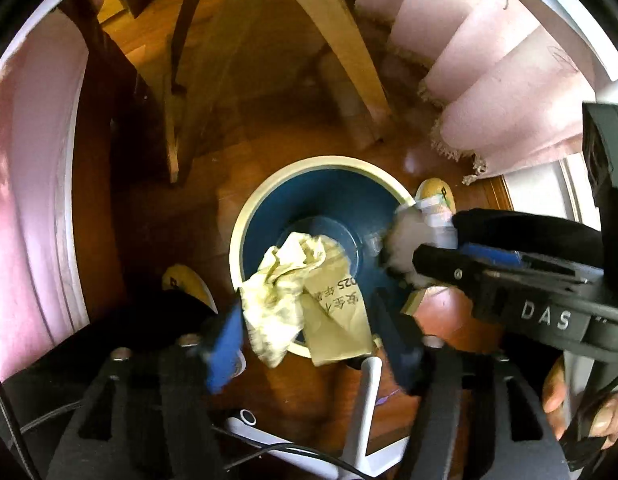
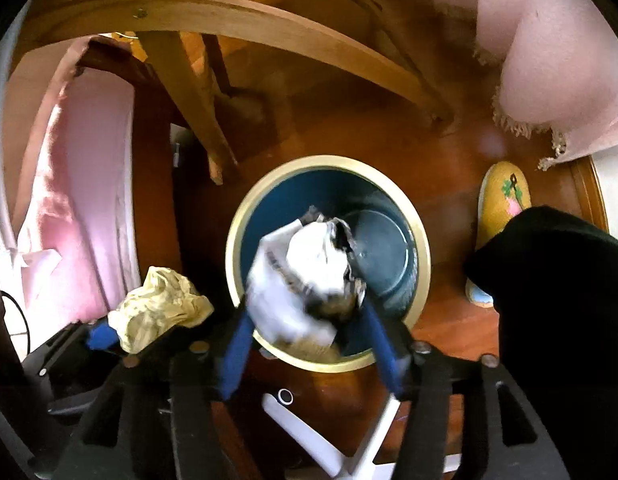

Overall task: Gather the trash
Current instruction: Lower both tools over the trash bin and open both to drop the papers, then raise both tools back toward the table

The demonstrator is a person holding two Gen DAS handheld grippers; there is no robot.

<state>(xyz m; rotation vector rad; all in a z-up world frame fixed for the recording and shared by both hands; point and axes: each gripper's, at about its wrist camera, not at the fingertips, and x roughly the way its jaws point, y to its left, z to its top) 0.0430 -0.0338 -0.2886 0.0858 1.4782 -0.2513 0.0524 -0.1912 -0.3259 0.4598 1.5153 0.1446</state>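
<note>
In the left wrist view, a crumpled yellowish paper (image 1: 305, 300) is being seen between the spread fingers of the left gripper (image 1: 313, 344), above the rim of the blue bin (image 1: 309, 168); the pads are not being pressed on it. It is judged light, soft and crushable, with no clear long axis. In the right wrist view, a blurred white wad (image 2: 305, 280) is being released by the parted right gripper (image 2: 309, 344) over the same bin, equally light.
</note>
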